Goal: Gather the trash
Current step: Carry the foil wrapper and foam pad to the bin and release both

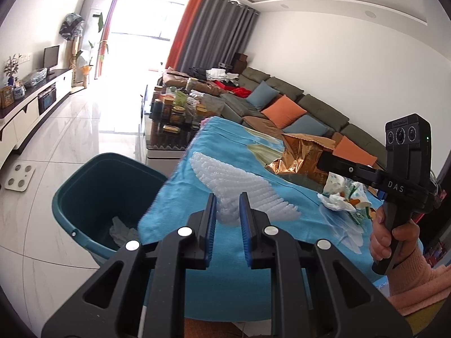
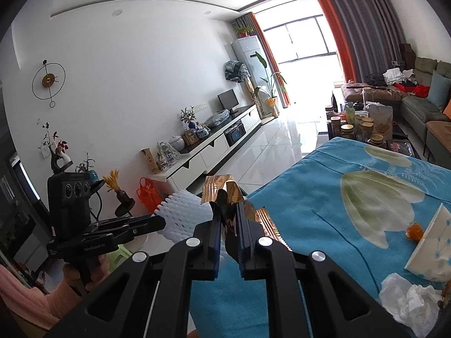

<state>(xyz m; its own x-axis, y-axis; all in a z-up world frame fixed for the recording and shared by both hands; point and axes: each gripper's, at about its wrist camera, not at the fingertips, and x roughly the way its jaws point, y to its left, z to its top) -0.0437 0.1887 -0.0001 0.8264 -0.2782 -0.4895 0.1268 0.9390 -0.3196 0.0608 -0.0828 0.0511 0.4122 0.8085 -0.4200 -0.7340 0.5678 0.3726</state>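
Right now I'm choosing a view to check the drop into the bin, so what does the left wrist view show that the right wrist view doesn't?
Only the left wrist view shows the teal bin, on the floor beside the blue cloth, with crumpled paper inside.

Only the right wrist view shows the wall clock and an orange scrap on the cloth.

Both show the left gripper shut on white foam netting, the right gripper shut on a gold foil wrapper, and the blue cloth.

Grey sofa (image 1: pixel 293 95) with cushions, cluttered coffee table (image 1: pixel 169 118), wall clock (image 2: pixel 48 80).
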